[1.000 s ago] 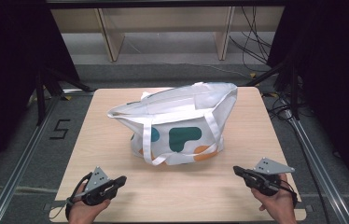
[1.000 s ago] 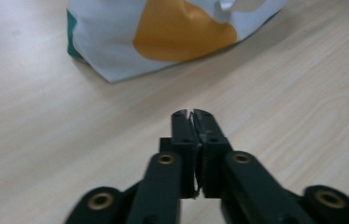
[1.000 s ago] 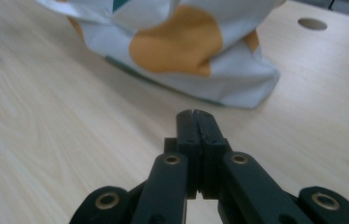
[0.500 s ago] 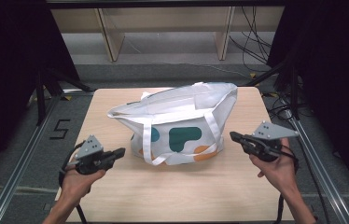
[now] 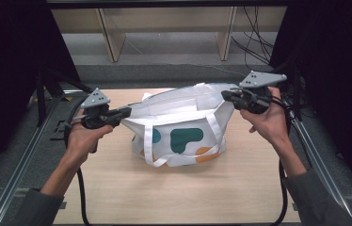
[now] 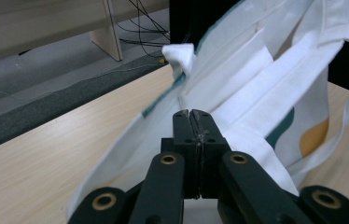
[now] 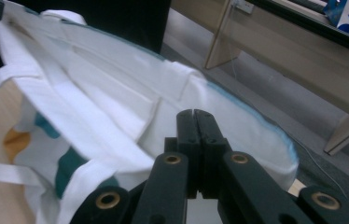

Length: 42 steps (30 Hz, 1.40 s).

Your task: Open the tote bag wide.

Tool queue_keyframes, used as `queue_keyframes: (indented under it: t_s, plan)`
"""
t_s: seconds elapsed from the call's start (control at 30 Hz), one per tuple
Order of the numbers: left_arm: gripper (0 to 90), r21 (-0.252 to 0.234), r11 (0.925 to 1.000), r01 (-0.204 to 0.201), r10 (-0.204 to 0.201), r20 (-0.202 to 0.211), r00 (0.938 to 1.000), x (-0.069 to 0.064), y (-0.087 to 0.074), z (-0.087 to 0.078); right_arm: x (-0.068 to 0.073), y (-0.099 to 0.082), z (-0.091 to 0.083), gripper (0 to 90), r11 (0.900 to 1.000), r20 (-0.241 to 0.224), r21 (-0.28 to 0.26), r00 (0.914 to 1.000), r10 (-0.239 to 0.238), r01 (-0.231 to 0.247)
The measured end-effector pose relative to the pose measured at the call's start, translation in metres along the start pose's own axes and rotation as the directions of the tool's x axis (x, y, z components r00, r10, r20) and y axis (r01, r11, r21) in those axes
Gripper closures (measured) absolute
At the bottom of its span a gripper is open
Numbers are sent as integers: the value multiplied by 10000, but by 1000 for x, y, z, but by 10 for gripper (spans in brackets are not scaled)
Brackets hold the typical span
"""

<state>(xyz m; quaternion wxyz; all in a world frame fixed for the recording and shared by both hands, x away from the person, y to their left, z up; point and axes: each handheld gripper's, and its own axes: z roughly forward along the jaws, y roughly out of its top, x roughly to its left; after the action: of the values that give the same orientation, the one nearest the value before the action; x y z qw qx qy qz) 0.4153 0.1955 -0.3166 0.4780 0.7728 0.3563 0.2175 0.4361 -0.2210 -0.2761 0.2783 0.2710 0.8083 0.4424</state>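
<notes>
A white tote bag (image 5: 183, 120) with teal and orange patches lies slumped on the wooden table (image 5: 174, 193), its straps hanging down the front. My left gripper (image 5: 128, 111) is held at the bag's left upper corner, jaws shut, with no cloth visible between them. In the left gripper view the shut jaws (image 6: 190, 112) point at the bag's (image 6: 256, 70) teal-edged rim. My right gripper (image 5: 224, 94) hovers at the bag's right upper end, also shut. In the right gripper view its tips (image 7: 194, 112) sit over the bag's (image 7: 93, 84) open mouth.
Black frame rails (image 5: 33, 141) run along both sides of the table. Wooden shelf legs (image 5: 110, 40) and loose cables (image 5: 254, 42) are on the grey floor behind. Bare tabletop lies in front of the bag.
Both hands have risen from the table's near edge and moved forward and inward to the bag's two upper ends. The bag has kept its place and shape.
</notes>
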Motion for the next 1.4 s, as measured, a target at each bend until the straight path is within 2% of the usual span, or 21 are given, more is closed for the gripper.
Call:
queue_keyframes:
  t_s: [0.17, 0.3, 0.33, 0.43, 0.53, 0.57, 0.63, 0.7, 0.77, 0.87, 0.9, 0.93, 0.97, 1.0, 1.03, 1.07, 1.1, 1.2, 1.27, 1.3, 1.4]
  plan:
    - [882, 406, 9991, 128, -126, -47, 9999, 6, 6, 24, -9, 9, 23, 900, 9982, 197, 553, 9996, 210, -221]
    - [875, 1034, 9946, 100, -82, -181, 9998, 15, 0, 46, -15, 1, 44, 900, 9886, -1, 1505, 10000, 31, -30]
    - [877, 1114, 9936, 162, -141, -196, 9997, 18, -3, 50, -14, -4, 49, 900, 9814, 25, 1899, 9996, 271, -271]
    - [877, 1607, 9860, 444, -396, -335, 9987, 28, -15, 65, -15, -21, 62, 900, 9537, 181, 2997, 9996, 207, -251]
    - [891, 2600, 9652, 288, -230, -253, 9994, 38, -32, 83, -10, -48, 77, 900, 9288, -30, 3685, 9991, 423, -382]
    - [893, 2668, 9623, 531, -476, -274, 9985, 39, -40, 91, -8, -56, 79, 900, 9167, -227, 3973, 9981, 564, -428]
    - [895, 3169, 9462, 655, -609, -245, 9978, 40, -57, 105, -4, -77, 89, 900, 9133, -225, 4039, 9975, 671, -523]
    - [896, 3651, 9290, 611, -614, -108, 9981, 37, -73, 116, 0, -97, 97, 900, 8895, -501, 4521, 9937, 1001, -668]
    - [896, 3469, 9353, 693, -736, -8, 9973, 37, -82, 118, 5, -118, 105, 900, 8786, -723, 4706, 9889, 1296, -808]
    - [896, 3742, 9265, 397, -456, 71, 9989, 37, -79, 116, 14, -132, 110, 900, 8829, -825, 4594, 9851, 1512, -970]
    - [896, 3727, 9262, 573, -573, -109, 9983, 35, -76, 116, 13, -128, 108, 900, 8749, -791, 4738, 9847, 1553, -999]
    - [896, 3638, 9302, 483, -439, -205, 9988, 35, -73, 116, 11, -123, 107, 900, 8769, -726, 4728, 9879, 1371, -870]
    - [895, 3585, 9322, 506, -434, -281, 9987, 33, -69, 114, 8, -119, 104, 900, 8918, -681, 4485, 9927, 994, -585]
    - [892, 3335, 9412, 532, -494, -198, 9986, 32, -63, 112, 9, -111, 98, 900, 8900, -469, 4435, 9889, 1411, -1059]
    - [889, 3109, 9491, 499, -502, -70, 9987, 31, -57, 109, 9, -105, 96, 900, 9194, -382, 3759, 9895, 1397, -1153]
    - [888, 2958, 9547, 332, -356, 26, 9994, 28, -50, 108, 8, -96, 91, 900, 9271, -439, 3580, 9899, 1351, -1107]
    - [885, 2781, 9602, 265, -354, 270, 9990, 24, -42, 107, 8, -87, 88, 900, 9421, -558, 3198, 9907, 1245, -1004]
    - [882, 2620, 9649, 162, -394, 836, 9957, 10, -23, 114, 12, -64, 93, 900, 9670, -766, 2403, 9914, 1057, -846]
    - [878, 2794, 9602, 18, -372, 1218, 9919, 0, -17, 126, 17, -56, 106, 900, 9633, -847, 2573, 9912, 1018, -769]
    - [875, 2873, 9579, 8, -458, 1502, 9876, -5, -16, 134, 20, -57, 115, 900, 9567, -917, 2811, 9903, 1045, -749]
    - [875, 3185, 9479, -78, -489, 1698, 9843, -14, -18, 155, 25, -67, 134, 900, 9367, -1101, 3446, 9883, 1059, -619]
